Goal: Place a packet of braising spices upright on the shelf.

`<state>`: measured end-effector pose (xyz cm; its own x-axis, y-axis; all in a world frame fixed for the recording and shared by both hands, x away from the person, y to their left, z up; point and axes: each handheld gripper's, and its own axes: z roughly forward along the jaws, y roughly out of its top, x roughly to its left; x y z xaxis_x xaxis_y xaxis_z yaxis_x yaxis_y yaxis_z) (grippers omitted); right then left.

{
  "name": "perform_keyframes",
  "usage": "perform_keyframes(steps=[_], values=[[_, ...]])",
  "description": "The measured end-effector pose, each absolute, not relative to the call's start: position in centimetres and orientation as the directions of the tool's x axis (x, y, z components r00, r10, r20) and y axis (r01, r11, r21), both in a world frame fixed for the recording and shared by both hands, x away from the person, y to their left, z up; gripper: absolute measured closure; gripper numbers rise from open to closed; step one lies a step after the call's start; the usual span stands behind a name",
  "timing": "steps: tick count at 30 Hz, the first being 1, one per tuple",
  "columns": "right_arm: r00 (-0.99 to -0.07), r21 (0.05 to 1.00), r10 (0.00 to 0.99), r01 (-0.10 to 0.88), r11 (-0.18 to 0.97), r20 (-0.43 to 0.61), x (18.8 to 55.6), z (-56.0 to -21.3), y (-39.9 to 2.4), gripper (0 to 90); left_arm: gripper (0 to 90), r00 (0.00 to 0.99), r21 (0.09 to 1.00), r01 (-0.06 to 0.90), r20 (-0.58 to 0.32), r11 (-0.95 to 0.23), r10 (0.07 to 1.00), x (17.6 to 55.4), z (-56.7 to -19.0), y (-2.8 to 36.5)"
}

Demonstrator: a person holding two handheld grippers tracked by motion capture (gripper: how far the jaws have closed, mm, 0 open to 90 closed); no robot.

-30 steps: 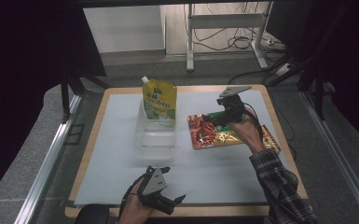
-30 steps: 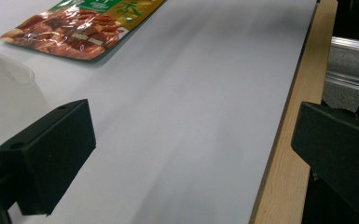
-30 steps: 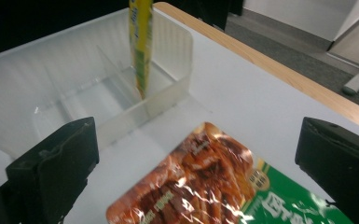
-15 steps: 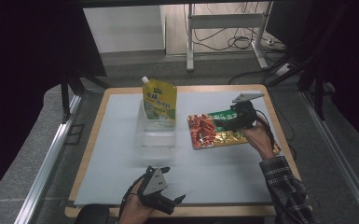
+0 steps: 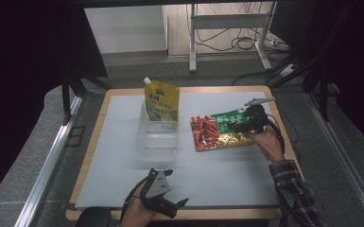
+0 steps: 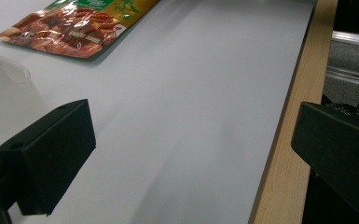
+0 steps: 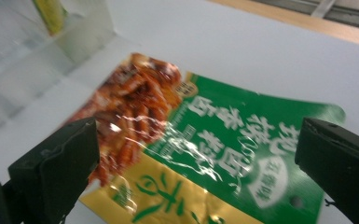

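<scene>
Green, red and gold foil makes up the flat snack packet (image 5: pixel 220 131) lying on the white table sheet (image 5: pixel 123 142), right of the clear plastic box (image 5: pixel 158 136), and your right gripper (image 7: pixel 196 154) hangs just above it with its two black jaws spread wide, holding nothing. In the right gripper view the packet's green panel carries large white Chinese characters, a small round white badge near its edge and a gold strip with green brush lettering; the characters are too smeared by glare to read for certain, and the red part pictures glossy meat strips. In the high view that gripper sits over the packet's green right end. Your left gripper (image 5: pixel 163 196) rests low at the near edge of the table, well apart from the packet, jaws open and empty over bare sheet and the wooden border (image 6: pixel 284 140). A yellow and green spouted stand-up pouch (image 5: pixel 161 100) stands upright at the box's far side; its print is too small to read.
</scene>
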<state>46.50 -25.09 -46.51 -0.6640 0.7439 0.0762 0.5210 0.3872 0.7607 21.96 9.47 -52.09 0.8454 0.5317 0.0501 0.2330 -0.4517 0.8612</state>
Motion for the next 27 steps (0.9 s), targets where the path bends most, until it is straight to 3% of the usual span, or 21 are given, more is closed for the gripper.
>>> perform_keyframes(steps=[8,27], values=[[-0.6,0.724,0.797,0.576,0.378,0.061,47.6,-48.3,-27.3,5.7,0.0,0.847,0.861,0.231,0.052,-0.454,0.53,22.0,-52.1,9.4],[-0.571,0.619,0.812,0.683,0.387,0.123,49.4,-51.1,-28.4,15.5,0.0,0.854,0.856,0.222,0.06,-0.466,0.516,21.8,-52.1,9.1]])
